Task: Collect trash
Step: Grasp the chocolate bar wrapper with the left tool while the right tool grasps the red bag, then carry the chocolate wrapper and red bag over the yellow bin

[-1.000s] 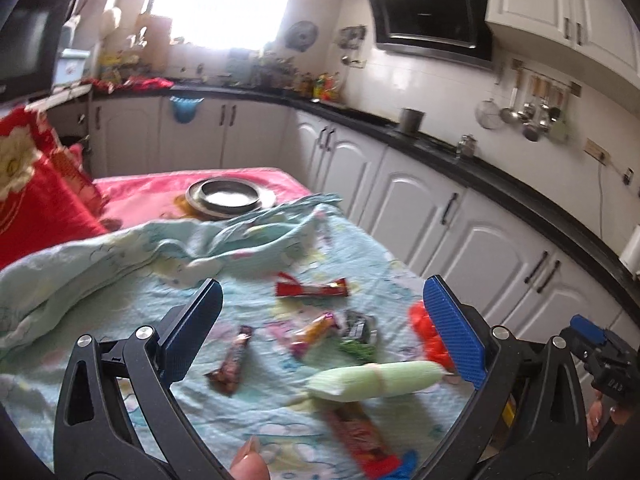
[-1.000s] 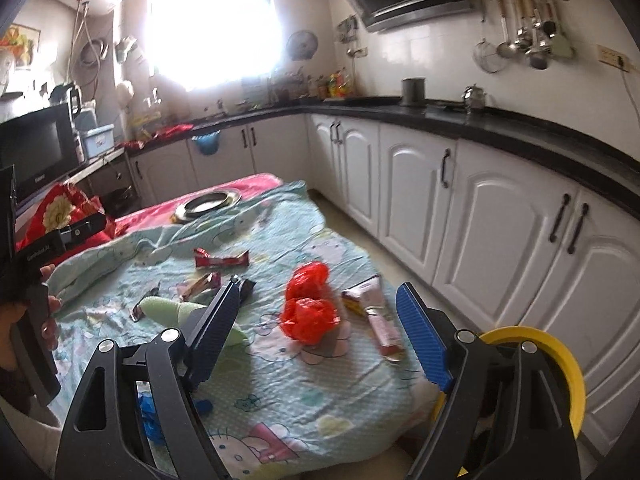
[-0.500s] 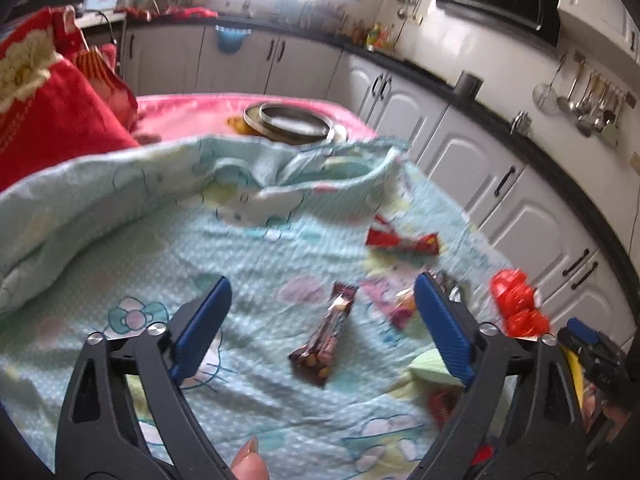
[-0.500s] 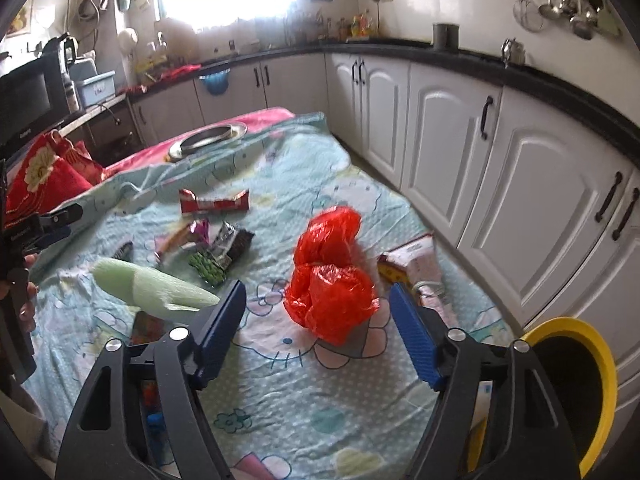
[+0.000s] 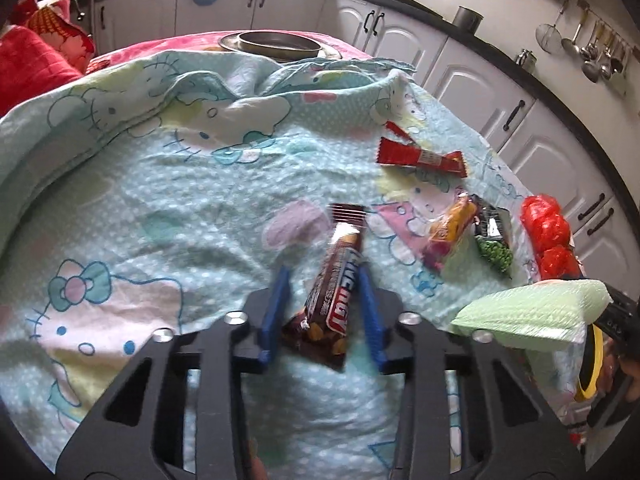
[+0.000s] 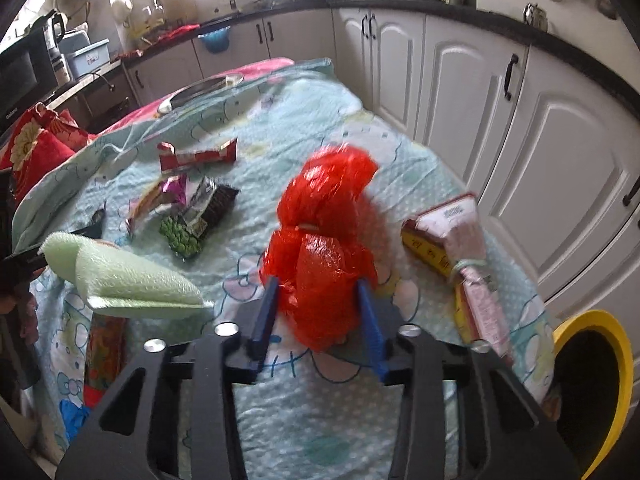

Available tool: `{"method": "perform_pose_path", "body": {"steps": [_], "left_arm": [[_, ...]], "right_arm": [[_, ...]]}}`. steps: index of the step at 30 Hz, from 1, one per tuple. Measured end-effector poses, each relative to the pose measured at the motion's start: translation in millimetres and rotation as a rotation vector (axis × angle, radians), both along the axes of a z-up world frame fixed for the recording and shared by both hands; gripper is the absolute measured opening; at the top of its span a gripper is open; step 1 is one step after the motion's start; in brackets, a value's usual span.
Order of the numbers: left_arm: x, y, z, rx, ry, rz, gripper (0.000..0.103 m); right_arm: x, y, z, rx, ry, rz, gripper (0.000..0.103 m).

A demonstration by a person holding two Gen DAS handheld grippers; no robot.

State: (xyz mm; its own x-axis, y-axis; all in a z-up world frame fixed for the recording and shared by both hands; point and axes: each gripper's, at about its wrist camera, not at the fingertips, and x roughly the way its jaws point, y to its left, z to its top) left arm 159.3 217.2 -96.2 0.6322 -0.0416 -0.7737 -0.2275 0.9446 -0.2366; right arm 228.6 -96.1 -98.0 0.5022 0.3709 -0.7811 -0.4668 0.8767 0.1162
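Note:
My left gripper [image 5: 323, 276] is shut on a brown chocolate bar wrapper [image 5: 334, 284] on the light blue cartoon sheet [image 5: 160, 200]. My right gripper [image 6: 318, 284] is shut on a crumpled red plastic bag [image 6: 324, 240]. Other trash lies on the sheet: a red wrapper [image 5: 420, 157], an orange-pink snack packet [image 5: 450, 232], a green pea packet [image 5: 494, 240], a green foam sheet [image 6: 124, 280], a pink and yellow carton [image 6: 460, 248]. A yellow-rimmed bin [image 6: 592, 384] stands at the sheet's right corner.
A metal pan [image 5: 276, 42] sits at the far end on pink cloth. A red cushion [image 5: 36, 64] lies at far left. White cabinets [image 6: 520, 128] with a black counter run along the right and back.
Both grippers moved forward and down and closed: the left onto the chocolate bar wrapper, the right onto the red plastic bag. Both were open before.

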Motion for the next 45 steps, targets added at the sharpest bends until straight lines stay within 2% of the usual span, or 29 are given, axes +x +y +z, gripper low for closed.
{"method": "perform_pose_path", "body": {"steps": [1,5,15,35,45], "left_arm": [[-3,2,-1,0.002,0.002,0.005,0.015],[-8,6,-2,-0.015,-0.005,-0.003,0.012],[-22,6,7,-0.047,-0.022,-0.009,0.011],[-65,-49,105,0.047,-0.219,-0.082,0.011],[-71,-85,136,0.064,-0.286,-0.131,0.011]], "right_arm": [[-1,0,-3,-0.001,0.007,-0.002,0.024],[-8,3,-5,-0.006,0.001,0.005,0.015],[-35,-7,17,0.04,-0.054,0.012,0.012],[-104,-60,78,0.119,-0.184,0.024,0.012],[-125,-89,104,0.136,-0.245,0.006,0.012]]}}
